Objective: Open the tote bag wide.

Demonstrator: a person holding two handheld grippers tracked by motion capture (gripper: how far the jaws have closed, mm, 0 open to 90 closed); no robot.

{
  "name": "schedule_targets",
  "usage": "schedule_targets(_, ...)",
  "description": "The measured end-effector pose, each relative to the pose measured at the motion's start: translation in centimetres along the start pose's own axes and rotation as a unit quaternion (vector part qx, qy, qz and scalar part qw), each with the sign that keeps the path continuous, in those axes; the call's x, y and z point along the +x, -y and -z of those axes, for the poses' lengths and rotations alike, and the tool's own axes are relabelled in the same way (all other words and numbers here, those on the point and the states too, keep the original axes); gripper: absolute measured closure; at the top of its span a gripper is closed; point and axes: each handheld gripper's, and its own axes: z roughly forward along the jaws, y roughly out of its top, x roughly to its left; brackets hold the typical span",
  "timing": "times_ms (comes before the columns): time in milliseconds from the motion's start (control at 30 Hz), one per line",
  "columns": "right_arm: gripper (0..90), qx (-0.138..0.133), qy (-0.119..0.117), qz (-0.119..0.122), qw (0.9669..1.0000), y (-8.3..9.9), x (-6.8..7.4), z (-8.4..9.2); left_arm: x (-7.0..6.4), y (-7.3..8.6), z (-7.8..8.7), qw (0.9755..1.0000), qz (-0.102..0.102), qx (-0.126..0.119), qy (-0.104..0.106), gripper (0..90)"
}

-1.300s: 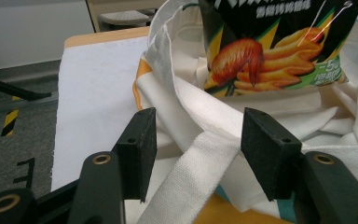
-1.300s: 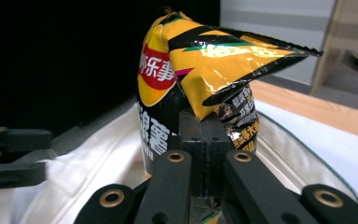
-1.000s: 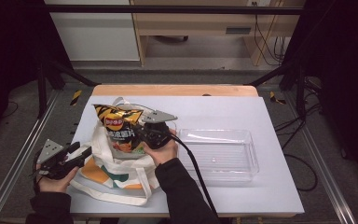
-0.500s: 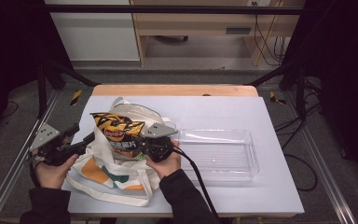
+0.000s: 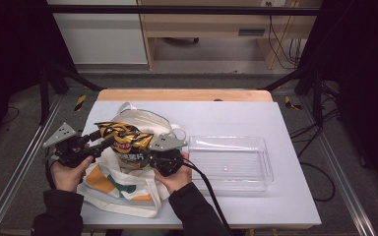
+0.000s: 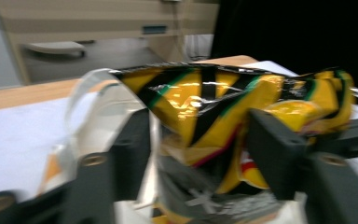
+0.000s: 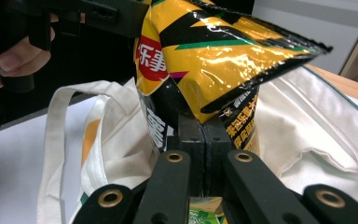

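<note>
Pinching with the right gripper [image 7: 204, 126], jaws pressed flat together on a fold low on the yellow-and-black chip bag [image 7: 214, 51]; holding the bag upright in the mouth of the white tote bag [image 5: 128, 196], at the left of the white table [image 5: 226, 113]. Straddling the bag's crimped top with the left gripper [image 6: 198, 126], jaws spread wide on either side of the foil, not clamping it as far as the blurred left gripper view is showing. Judging the step as moving the packet between tote and table, though not telling from here whether in or out. Advising a light squeeze on the top seam only, well off the puffed middle, sparing the chips inside. Keeping both grips level, avoiding a twist in the slippery foil. Watching the tote's loose handles, lying just beside the bag and likely snagging. Leaving the clear plastic tray [image 5: 266, 167] untouched, just right of the tote.
</note>
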Motion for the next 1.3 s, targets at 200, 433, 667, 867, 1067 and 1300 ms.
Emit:
schedule_targets(200, 89.6, 0.003, 0.0, -0.006, 1.0, 0.3, -0.2, 0.2, -0.2, 0.1, -0.4, 0.9998, -0.011, 0.012, 0.007, 75.1)
schedule_targets(433, 82.3, -0.008, 0.003, -0.021, 0.9998, 0.2, -0.2, 0.2, -0.8, 0.3, 0.1, 0.9997, -0.018, 0.01, -0.012, 89.7)
schedule_targets(667, 56.8, -0.028, 0.016, -0.021, 0.9993, -0.2, -0.3, 1.3, -1.2, 0.0, 1.0, 0.9999, -0.008, -0.008, -0.006, 90.0)
schedule_targets(867, 26.5, -0.057, 0.038, -0.014, 0.9975, -0.5, -0.9, 4.2, -2.2, -0.8, 1.6, 0.9997, -0.001, -0.024, 0.004, 90.0)
schedule_targets(1067, 20.8, -0.056, 0.059, -0.021, 0.9965, 0.2, -2.3, 7.4, -3.4, -1.5, 2.1, 0.9993, 0.002, -0.037, 0.006, 90.0)
schedule_targets(1300, 20.4, -0.06, 0.097, -0.027, 0.9931, 2.5, -4.4, 11.3, -4.2, -2.0, 2.8, 0.9984, 0.006, -0.056, 0.006, 90.0)
